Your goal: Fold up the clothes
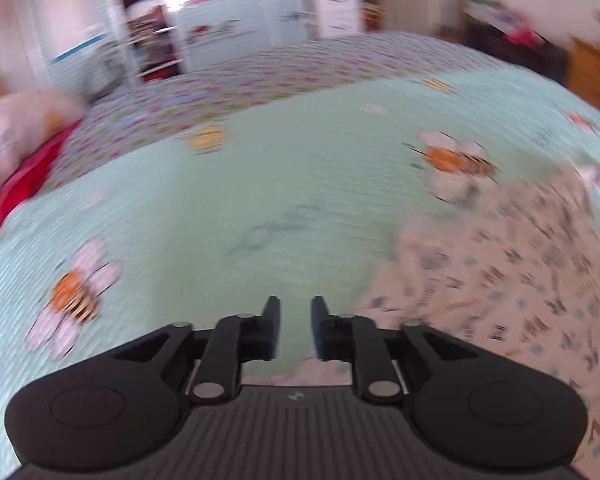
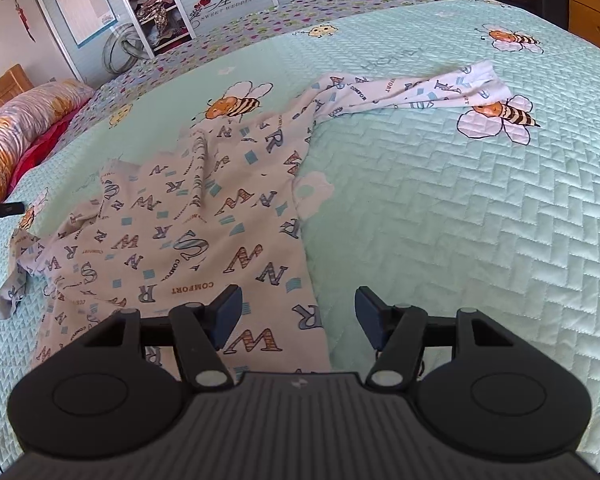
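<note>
Garment [image 2: 204, 224] | white, letter-printed | spread rumpled on quilt [image 2: 460, 220]

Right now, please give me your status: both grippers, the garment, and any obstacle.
Left gripper open, empty. Right gripper open, empty, over garment's edge. Letter-print garment rumpled on bed quilt, one long part stretched out. No obstacle seen.

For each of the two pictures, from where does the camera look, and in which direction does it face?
Left wrist view: sits on the left gripper, angled down over the green quilt; blurred; its black fingers stand slightly apart with nothing between them.
Right wrist view: sits on the right gripper, angled down at the letter-print garment spread on the quilt; its jaws stand wide, empty, above the garment's edge.
Shared: both show the bee-patterned quilt, the garment and the wardrobe beyond the bed.
</note>
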Demonstrator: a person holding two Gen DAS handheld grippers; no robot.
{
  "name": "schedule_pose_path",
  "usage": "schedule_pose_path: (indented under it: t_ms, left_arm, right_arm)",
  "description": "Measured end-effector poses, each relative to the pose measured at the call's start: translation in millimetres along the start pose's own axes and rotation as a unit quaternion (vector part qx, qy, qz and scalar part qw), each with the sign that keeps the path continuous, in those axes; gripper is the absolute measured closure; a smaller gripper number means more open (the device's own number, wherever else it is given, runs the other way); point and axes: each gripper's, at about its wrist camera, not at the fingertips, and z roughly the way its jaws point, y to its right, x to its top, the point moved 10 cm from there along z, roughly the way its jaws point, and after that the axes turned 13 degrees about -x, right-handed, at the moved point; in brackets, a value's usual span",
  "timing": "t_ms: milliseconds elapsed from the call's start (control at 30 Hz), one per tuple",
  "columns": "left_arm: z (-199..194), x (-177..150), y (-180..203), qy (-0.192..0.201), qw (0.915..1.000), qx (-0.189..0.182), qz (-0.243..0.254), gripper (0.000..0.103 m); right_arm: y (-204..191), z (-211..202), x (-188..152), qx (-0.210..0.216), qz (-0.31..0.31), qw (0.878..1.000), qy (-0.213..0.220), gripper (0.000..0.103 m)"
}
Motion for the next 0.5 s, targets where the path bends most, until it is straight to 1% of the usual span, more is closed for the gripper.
schedule_pose_path:
  t_ms: [133, 200, 267, 300, 333, 367, 467, 500]
  left_arm:
    - [45.4, -5.8, 15.8, -0.05, 0.9977, -0.043, 0.015, 0.072]
    - [56.0, -12.7, 21.3, -0.064, 0.9961, -0.048, 0.037, 0.072]
    - [61.4, -18.1, 23.9, -0.072, 0.9951, -0.043, 0.053, 0.072]
    - [64.2, -19.5, 23.1, -0.074, 0.9948, -0.038, 0.058, 0.076]
    - [67.2, -19.6, 20.4, -0.075, 0.9949, -0.032, 0.059, 0.085]
    - [68.8, -18.2, 15.9, -0.074, 0.9951, -0.021, 0.062, 0.098]
    - [66.7, -1.1, 0.6, -0.052, 0.9966, -0.005, 0.064, 0.098]
    - [65.5, 6.8, -5.9, -0.045, 0.9968, 0.009, 0.065, 0.098]
  right_arm:
    - [0.3, -2.0, -0.9, 0.001, -0.009, 1.0, 0.001, 0.04]
    - [5.9, -0.9, -0.2, -0.003, -0.007, 1.0, 0.0, 0.04]
    - [13.3, 2.2, 0.4, -0.008, 0.001, 1.0, -0.002, 0.04]
    - [16.5, 4.6, 0.2, -0.009, 0.005, 1.0, -0.004, 0.04]
    - [18.9, 7.0, 0.2, -0.009, 0.011, 1.0, -0.007, 0.04]
    - [20.0, 8.6, 0.4, -0.008, 0.014, 1.0, -0.009, 0.04]
    - [19.8, 8.4, 1.7, -0.007, 0.014, 1.0, -0.007, 0.04]
    - [19.8, 8.2, 2.4, -0.007, 0.012, 1.0, -0.006, 0.04]
